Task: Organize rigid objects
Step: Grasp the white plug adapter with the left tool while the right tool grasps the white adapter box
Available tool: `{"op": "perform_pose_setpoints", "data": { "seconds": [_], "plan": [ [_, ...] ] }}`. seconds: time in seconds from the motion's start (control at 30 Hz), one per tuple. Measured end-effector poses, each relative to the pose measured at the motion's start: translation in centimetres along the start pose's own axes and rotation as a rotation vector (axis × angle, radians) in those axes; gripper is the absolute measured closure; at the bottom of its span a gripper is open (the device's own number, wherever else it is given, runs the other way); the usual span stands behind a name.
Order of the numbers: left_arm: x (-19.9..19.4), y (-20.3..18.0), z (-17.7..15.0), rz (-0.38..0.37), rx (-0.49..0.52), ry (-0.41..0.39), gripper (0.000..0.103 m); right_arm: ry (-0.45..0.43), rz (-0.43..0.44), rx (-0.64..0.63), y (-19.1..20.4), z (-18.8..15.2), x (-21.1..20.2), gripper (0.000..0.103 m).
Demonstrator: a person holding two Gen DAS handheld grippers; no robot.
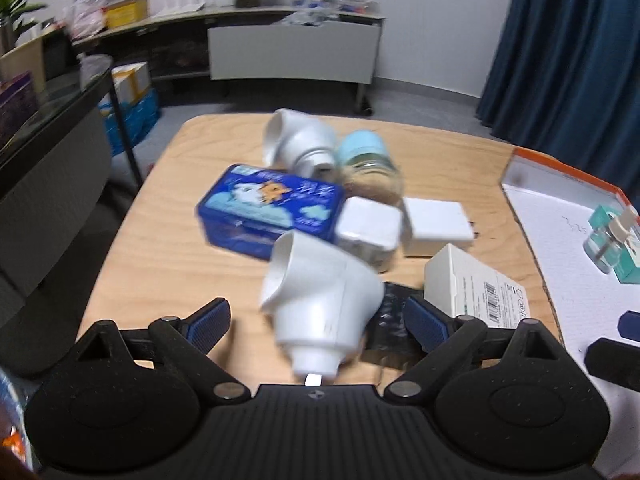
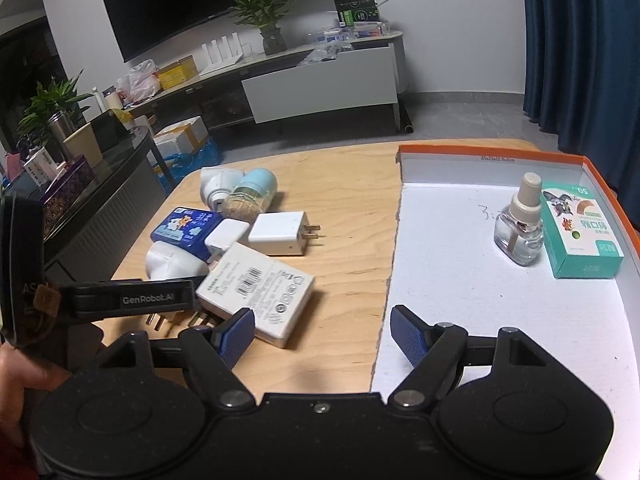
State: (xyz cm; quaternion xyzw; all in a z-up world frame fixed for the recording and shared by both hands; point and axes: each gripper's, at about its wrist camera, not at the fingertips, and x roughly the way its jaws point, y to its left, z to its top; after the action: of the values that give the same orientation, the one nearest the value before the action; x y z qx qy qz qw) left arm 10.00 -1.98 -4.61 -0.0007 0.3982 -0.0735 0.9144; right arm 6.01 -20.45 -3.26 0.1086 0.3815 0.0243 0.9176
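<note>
In the left wrist view my left gripper (image 1: 318, 320) is open, and a white plug-in heater (image 1: 320, 304) lies between its blue pads, clear of both. Behind it on the wooden table (image 1: 160, 248) lie a blue tin (image 1: 272, 212), a white adapter (image 1: 368, 228), a white charger (image 1: 436, 224), a barcoded white box (image 1: 476, 288), a second white heater (image 1: 300, 140) and a blue-lidded jar (image 1: 366, 160). My right gripper (image 2: 322, 332) hangs open and empty over the left edge of the orange-rimmed tray (image 2: 460, 300). The tray holds a clear bottle (image 2: 518, 224) and a teal box (image 2: 580, 236).
A black side table (image 2: 100, 200) with plants and boxes stands left of the wooden table. Beyond are a grey TV cabinet (image 2: 320, 84) and, at the right, a blue curtain (image 2: 580, 60). A hand (image 2: 16, 380) shows at the lower left of the right wrist view.
</note>
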Motion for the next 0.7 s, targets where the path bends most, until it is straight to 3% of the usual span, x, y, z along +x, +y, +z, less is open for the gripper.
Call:
{"op": "perform_pose_setpoints", "data": {
  "seconds": [0.07,0.13,0.2,0.4,0.6,0.7],
  "plan": [
    [0.1,0.1,0.0,-0.015,-0.007,-0.007,0.008,0.006,0.002,-0.003,0.0,0.0,0.3,0.014],
    [0.2,0.7,0.1,-0.059,-0.052,-0.01,0.024,0.014,0.009,-0.007,0.0,0.0,0.5,0.014],
    [0.1,1.2,0.3,-0.065,-0.074,-0.022,0.033,0.025,0.024,-0.007,0.2,0.1,0.9,0.014],
    [-0.6,2.6,-0.1,-0.084,-0.088,-0.018,0.033,0.056,0.074,-0.083,1.7,0.4,2.7,0.012],
    [-1.8,3.8,-0.2,-0.099,-0.089,-0.021,0.033,0.103,0.105,-0.434,4.0,1.4,5.0,0.01],
    [-2.0,4.1,-0.2,-0.105,-0.086,-0.025,0.033,0.105,0.133,-0.533,4.2,2.2,6.1,0.01]
  ]
}}
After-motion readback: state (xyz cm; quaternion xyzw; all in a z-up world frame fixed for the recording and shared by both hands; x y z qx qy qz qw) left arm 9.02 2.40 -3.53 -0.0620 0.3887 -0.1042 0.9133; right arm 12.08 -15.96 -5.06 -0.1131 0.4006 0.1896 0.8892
